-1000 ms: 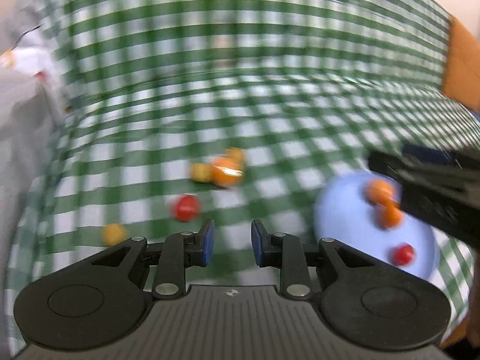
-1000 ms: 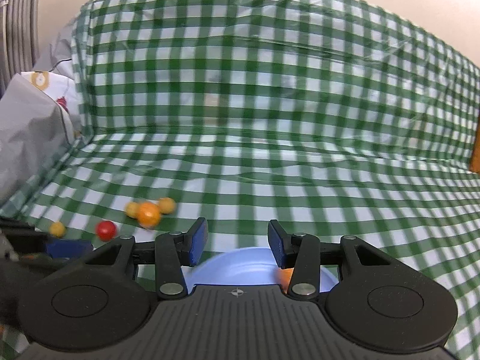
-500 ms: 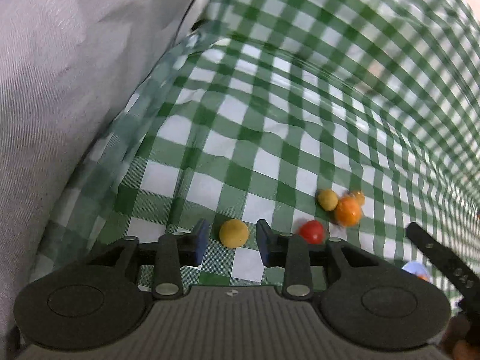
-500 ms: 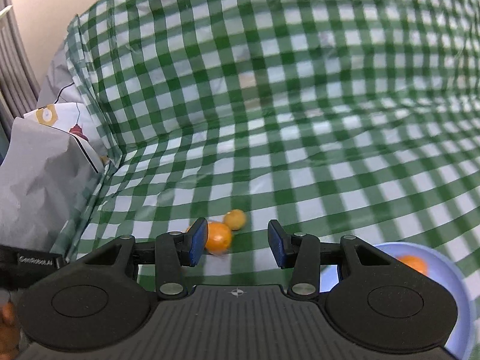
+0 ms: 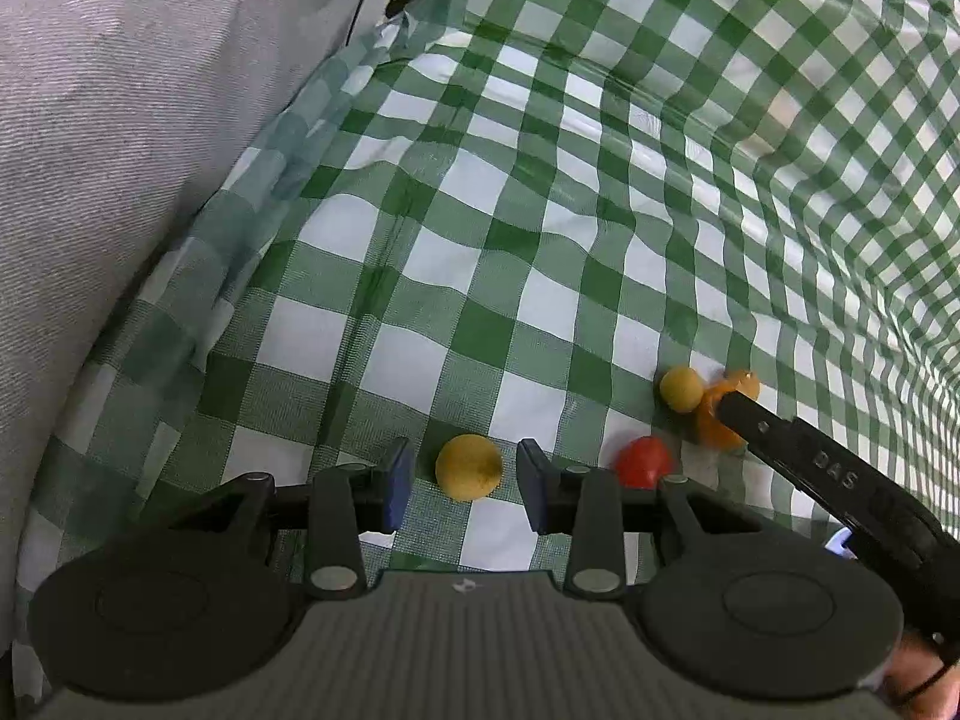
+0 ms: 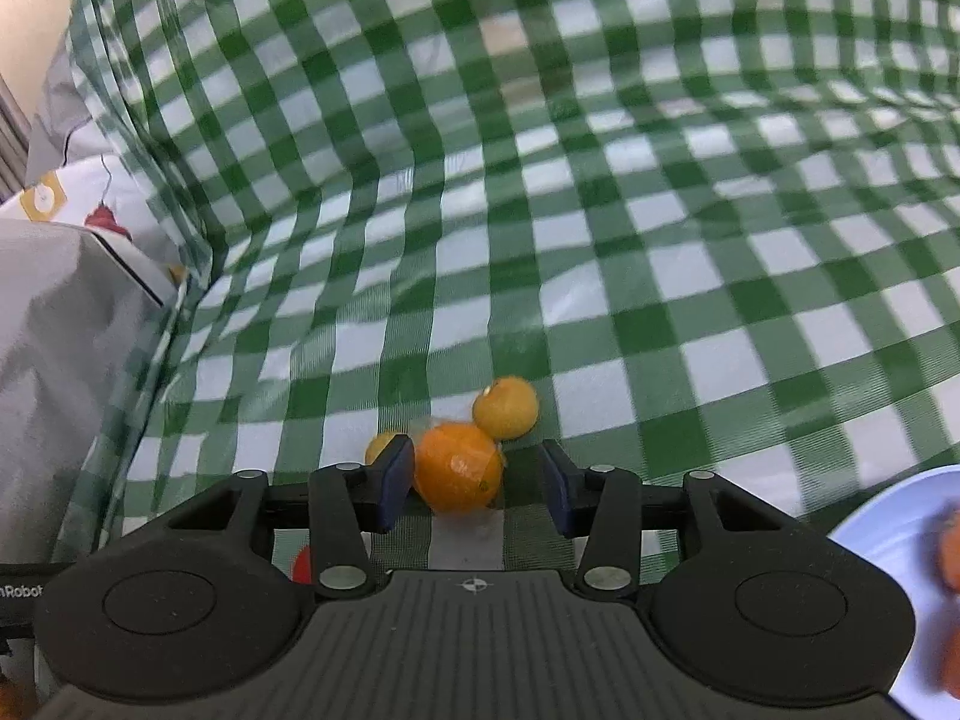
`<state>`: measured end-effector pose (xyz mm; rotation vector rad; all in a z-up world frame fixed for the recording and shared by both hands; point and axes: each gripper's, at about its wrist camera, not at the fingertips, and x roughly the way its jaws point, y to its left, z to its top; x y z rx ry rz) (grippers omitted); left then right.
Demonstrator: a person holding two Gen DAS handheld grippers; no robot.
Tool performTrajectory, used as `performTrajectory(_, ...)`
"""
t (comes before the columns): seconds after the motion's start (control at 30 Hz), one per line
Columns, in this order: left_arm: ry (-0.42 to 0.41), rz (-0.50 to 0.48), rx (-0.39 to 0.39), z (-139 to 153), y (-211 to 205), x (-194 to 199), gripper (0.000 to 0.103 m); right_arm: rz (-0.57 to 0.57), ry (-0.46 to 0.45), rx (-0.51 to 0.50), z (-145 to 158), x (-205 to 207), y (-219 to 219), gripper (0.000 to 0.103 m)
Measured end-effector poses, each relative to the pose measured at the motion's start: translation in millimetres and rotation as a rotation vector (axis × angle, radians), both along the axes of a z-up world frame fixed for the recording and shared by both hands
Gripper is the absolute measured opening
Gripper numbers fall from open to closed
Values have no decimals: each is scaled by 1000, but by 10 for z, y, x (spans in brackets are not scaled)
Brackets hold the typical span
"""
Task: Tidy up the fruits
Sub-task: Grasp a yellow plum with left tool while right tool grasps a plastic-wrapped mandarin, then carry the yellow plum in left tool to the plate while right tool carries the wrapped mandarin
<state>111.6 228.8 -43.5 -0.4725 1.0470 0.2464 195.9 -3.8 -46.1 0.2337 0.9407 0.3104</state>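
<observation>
Mid-pickup on the checked counter [image 5: 540,276]: we hold both tongs spread wide. The left tongs [image 5: 462,483] bracket a matte yellow fruit [image 5: 468,467]; the right tongs [image 6: 477,483] straddle a glossy orange [image 6: 458,474], its left pad touching. Next, we judge, both must close gently, then carry to the blue plate [image 6: 882,531] nearby.
</observation>
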Motion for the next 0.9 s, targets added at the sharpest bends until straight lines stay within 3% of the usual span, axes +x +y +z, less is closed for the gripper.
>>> performTrajectory(0.13, 18, -7, 16, -42, -35, 18, 41, 12, 2, -3, -62, 39, 43, 49)
performTrajectory(0.2, 32, -19, 21, -65, -56, 25, 40, 21, 4, 1, -83, 52, 59, 44)
performTrajectory(0.3, 37, -34, 35, -79, -93, 35, 28, 47, -19, -14, -59, 13, 80, 39)
performTrajectory(0.53, 1, -53, 63, 31, -179, 4, 28, 34, -33, -42, 115, -80, -50, 39)
performTrajectory(0.7, 44, -89, 76, -8, -251, 35, 28, 62, 34, -131, 235, -272, -81, 39)
performTrajectory(0.83, 60, -86, 72, -47, -266, 58, 28, 103, 110, -196, 126, -387, -71, 39)
performTrajectory(0.9, 64, -96, 76, -68, -294, 70, 28, 114, 95, -201, 117, -399, -64, 39)
